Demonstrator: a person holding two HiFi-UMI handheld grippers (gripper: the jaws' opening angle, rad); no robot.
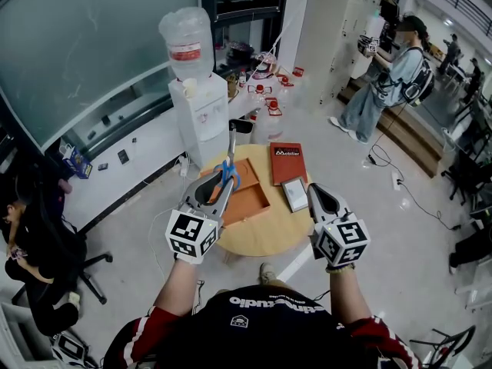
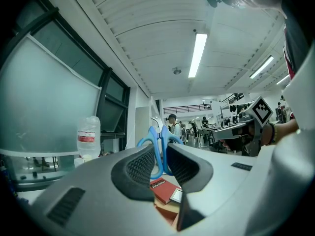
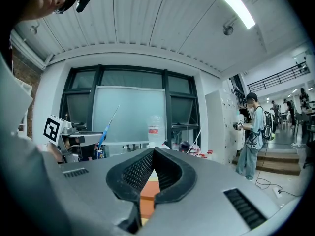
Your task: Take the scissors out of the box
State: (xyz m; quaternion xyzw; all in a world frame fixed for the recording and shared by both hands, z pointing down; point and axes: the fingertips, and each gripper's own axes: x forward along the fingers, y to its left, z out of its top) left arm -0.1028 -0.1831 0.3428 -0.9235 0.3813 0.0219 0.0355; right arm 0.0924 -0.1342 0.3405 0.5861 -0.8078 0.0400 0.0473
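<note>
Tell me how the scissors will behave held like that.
The scissors look stiff and light: thin metal blades, blue plastic loops. Held by the loops in the left claw, blades sticking up, they may pivot or swing. The smooth handles could slip if the grip loosens.

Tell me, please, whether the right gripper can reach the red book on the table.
Probably yes: the right gripper, shut and empty, hovers close to the red book; only a flat framed panel lies nearby.
</note>
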